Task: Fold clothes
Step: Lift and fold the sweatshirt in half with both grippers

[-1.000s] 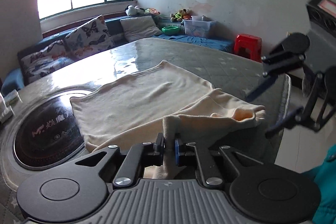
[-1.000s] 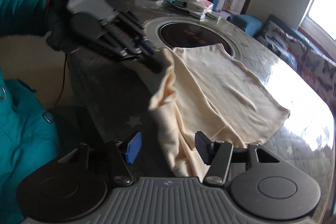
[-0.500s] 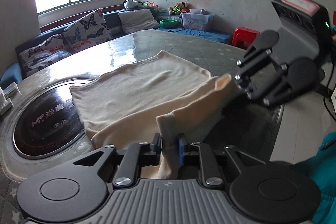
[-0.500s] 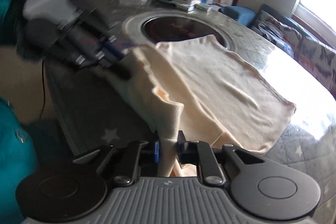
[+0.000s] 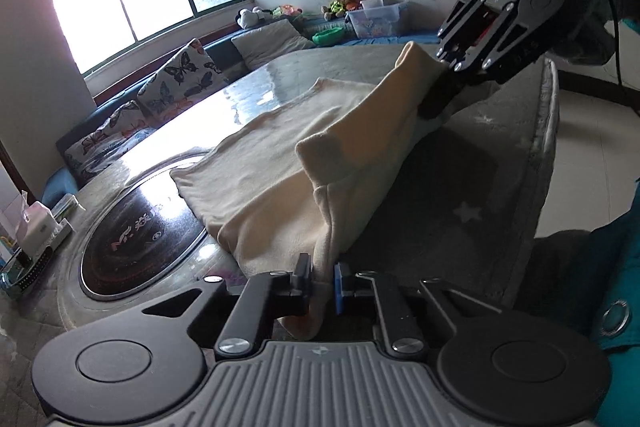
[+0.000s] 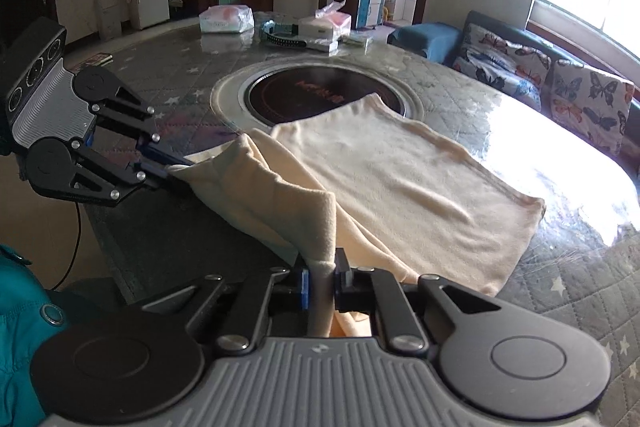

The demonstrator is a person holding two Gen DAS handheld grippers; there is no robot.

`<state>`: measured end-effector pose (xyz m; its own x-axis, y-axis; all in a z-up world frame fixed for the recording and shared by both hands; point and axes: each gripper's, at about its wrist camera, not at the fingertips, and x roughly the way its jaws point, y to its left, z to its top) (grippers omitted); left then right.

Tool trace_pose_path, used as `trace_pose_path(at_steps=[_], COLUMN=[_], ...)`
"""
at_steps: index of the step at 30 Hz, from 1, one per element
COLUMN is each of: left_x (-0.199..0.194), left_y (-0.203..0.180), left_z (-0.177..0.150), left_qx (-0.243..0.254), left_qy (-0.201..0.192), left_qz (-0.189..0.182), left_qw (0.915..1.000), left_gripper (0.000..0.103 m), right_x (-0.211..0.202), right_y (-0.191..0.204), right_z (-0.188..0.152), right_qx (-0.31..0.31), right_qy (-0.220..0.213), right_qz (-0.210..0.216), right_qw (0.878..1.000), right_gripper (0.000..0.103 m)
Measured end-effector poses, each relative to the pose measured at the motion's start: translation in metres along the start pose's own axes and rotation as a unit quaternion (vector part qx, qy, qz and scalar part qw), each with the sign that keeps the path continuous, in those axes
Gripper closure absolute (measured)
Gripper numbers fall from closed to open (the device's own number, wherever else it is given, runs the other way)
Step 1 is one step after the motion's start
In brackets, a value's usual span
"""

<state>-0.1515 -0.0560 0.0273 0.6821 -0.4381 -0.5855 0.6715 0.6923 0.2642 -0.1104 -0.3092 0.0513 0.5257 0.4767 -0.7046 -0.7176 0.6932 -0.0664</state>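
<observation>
Left wrist view: left gripper (image 5: 321, 283) pinches the cream garment (image 5: 280, 183); at 2 o'clock, right gripper (image 5: 434, 107) clamps its other edge above the table (image 5: 500, 187).

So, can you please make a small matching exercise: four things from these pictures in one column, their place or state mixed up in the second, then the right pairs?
Things:
1. cream garment
2. left gripper
3. tissue pack
4. butterfly cushion

Places or states:
A. on the sofa under the window
B. near edge lifted, the rest flat on the table
C. shut on cloth
D. at the table's far side

Pairs: 1-B, 2-C, 3-D, 4-A
</observation>
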Motion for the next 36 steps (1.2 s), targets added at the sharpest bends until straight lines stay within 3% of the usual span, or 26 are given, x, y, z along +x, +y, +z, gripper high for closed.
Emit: trace_pose_path(at_steps=[9, 13, 23, 29, 36], left_x=[-0.075, -0.077, -0.021, 0.04, 0.102], left_y=[0.001, 0.001, 0.053, 0.09, 0.112], left_z=[0.018, 0.023, 0.051, 0.055, 0.045], left_qx=[-0.072, -0.085, -0.119, -0.158, -0.207], left_qy=[-0.059, -0.058, -0.046, 0.004, 0.05], left_qz=[-0.031, -0.032, 0.0, 0.016, 0.047], left_qw=[0.9952, 0.9942, 0.9918, 0.9873, 0.9758], left_gripper=[0.093, 0.093, 0.093, 0.093, 0.093], right_x=[-0.058, -0.073, -0.048, 0.0, 0.074], right_y=[0.018, 0.026, -0.019, -0.056, -0.087], right_z=[-0.001, 0.001, 0.041, 0.073, 0.08], right_qx=[-0.019, -0.032, -0.028, -0.032, 0.0], right_qy=[-0.03, -0.018, -0.014, 0.015, 0.052], right_qz=[0.016, 0.015, 0.001, -0.001, -0.026], right_qw=[0.999, 0.999, 1.0, 0.999, 0.998], right_gripper=[0.094, 0.094, 0.094, 0.094, 0.091])
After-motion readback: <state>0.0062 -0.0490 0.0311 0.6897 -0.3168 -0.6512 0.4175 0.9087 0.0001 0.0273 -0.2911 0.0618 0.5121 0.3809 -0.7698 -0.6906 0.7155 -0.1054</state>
